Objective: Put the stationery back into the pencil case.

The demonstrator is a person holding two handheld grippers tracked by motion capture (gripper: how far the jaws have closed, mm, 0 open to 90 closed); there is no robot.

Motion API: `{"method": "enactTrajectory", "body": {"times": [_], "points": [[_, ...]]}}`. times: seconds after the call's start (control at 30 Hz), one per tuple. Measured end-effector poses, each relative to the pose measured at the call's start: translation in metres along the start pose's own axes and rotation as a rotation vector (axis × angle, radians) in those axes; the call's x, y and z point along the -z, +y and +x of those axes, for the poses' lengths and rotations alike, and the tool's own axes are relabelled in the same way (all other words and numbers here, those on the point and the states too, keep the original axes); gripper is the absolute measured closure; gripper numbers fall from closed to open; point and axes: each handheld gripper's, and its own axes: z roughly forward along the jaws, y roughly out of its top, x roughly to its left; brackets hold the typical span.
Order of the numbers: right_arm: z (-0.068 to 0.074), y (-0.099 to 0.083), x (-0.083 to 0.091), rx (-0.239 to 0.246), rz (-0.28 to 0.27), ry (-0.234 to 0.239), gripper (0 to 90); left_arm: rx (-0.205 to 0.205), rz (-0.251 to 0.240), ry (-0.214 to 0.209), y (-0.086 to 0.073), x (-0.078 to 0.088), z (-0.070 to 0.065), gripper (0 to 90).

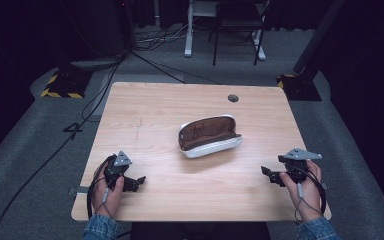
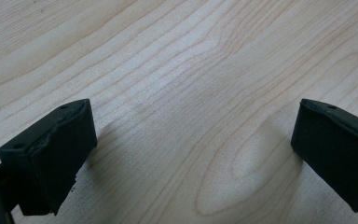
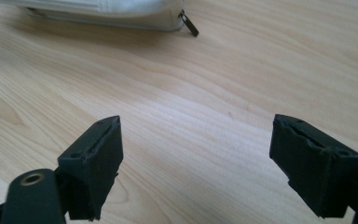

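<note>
Two hands rest low on the table [image 1: 145,110]: left gripper [image 1: 136,183] at 7 o'clock, right gripper [image 1: 269,175] at 4 o'clock, both aimed inward, jaws spread wide on nothing. An unzipped pouch [image 1: 209,136] lies at centre, well apart from both. Its zipper pull [image 3: 189,24] appears in the right gripper view.

pouch [image 1: 210,136]: white, brown inside | table [image 1: 150,110]: pale woodgrain | claws: black
</note>
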Motion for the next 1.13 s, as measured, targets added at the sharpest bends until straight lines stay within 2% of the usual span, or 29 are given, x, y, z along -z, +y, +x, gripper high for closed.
{"method": "enactTrajectory", "body": {"times": [0.17,0.3,0.5,0.83,1.13], "points": [[-0.005,-0.019,-0.007,-0.027,0.018,0.002,17.7,0.000,0.000,0.000,0.000,0.000,0.000,0.6],[-0.007,-0.030,-0.011,-0.027,0.029,-0.012,17.2,0.001,0.001,0.000,0.000,0.000,0.000,0.6],[-0.006,-0.041,-0.016,-0.025,0.018,-0.006,17.2,0.001,0.000,0.000,0.000,0.000,0.000,0.6],[-0.004,-0.052,-0.023,-0.019,0.026,-0.023,15.7,0.002,0.001,0.000,0.000,0.000,0.000,0.6],[-0.004,-0.052,-0.024,-0.016,0.026,-0.030,14.1,0.001,0.000,0.001,0.000,0.000,0.000,0.6]]}}
